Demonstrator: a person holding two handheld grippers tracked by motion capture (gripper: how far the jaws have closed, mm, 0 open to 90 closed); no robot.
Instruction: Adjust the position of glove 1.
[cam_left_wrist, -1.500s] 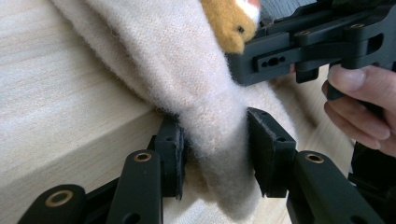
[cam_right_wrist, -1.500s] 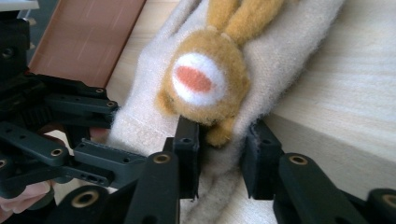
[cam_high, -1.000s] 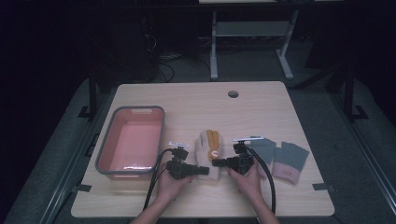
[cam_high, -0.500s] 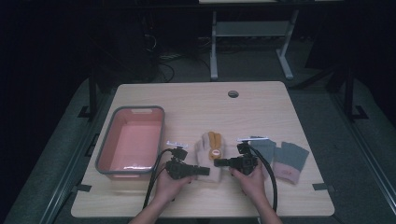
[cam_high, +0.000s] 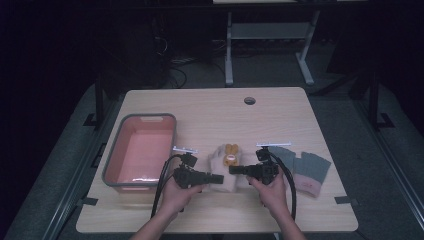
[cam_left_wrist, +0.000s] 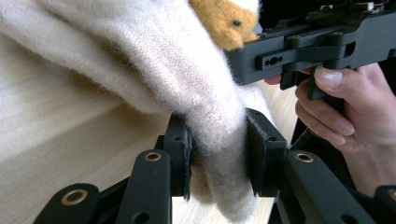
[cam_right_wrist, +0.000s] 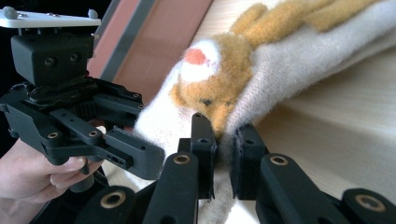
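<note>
A cream fuzzy glove (cam_high: 226, 165) with an orange animal face lies at the table's front middle. My left gripper (cam_high: 218, 178) comes in from its left and is shut on a thick fold of the cream glove (cam_left_wrist: 205, 121). From the right, my right gripper (cam_high: 233, 170) is shut on a thin edge of the glove (cam_right_wrist: 261, 79), just below the orange face. The two grippers face each other, tips close together. In the left gripper view the right gripper (cam_left_wrist: 261, 60) and the hand holding it show beyond the glove.
A grey-rimmed pink bin (cam_high: 142, 120) stands at the left. Two grey-green gloves (cam_high: 305, 167) with pink cuffs lie at the right, beside the right hand. A cable hole (cam_high: 249, 100) sits near the table's far edge.
Both grippers and the cream glove have shifted slightly towards the front of the table; the glove's near end is now bunched between the tips.
</note>
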